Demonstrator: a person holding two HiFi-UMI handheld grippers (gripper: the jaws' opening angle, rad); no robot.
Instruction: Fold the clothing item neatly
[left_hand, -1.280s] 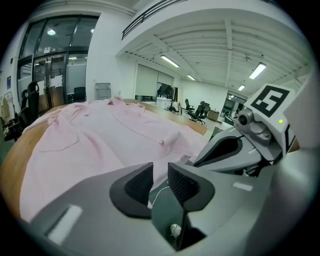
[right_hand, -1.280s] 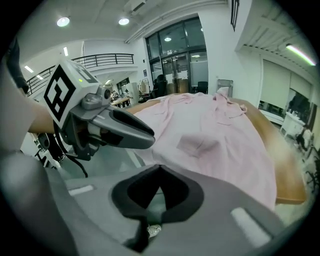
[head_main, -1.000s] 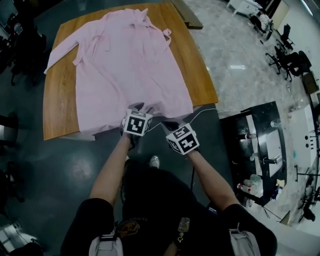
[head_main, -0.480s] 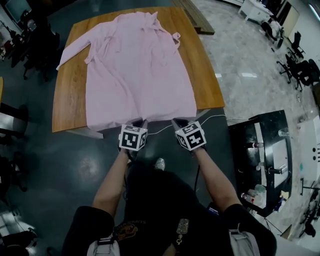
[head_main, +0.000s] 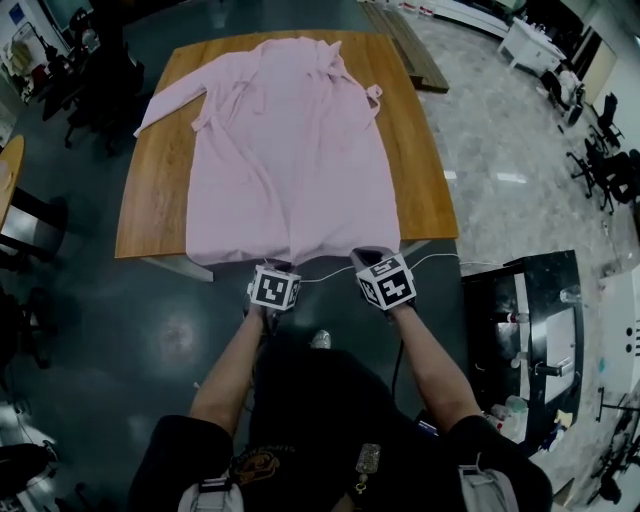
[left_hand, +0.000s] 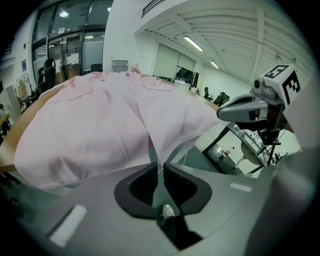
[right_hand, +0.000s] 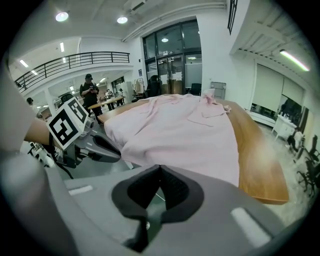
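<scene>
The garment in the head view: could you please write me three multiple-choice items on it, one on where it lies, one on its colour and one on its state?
1. Where does the garment lie?
A) on the floor
B) on the wooden table
C) over a chair

2. What colour is it?
A) pink
B) blue
C) white

3. What state is it in?
A) rolled up
B) folded in half
C) spread out, unfolded

Answers:
1 B, bare wood shows on both sides of it.
2 A, the cloth is pale pink in every view.
3 C, it lies at full length with a sleeve stretched out to the side.
</scene>
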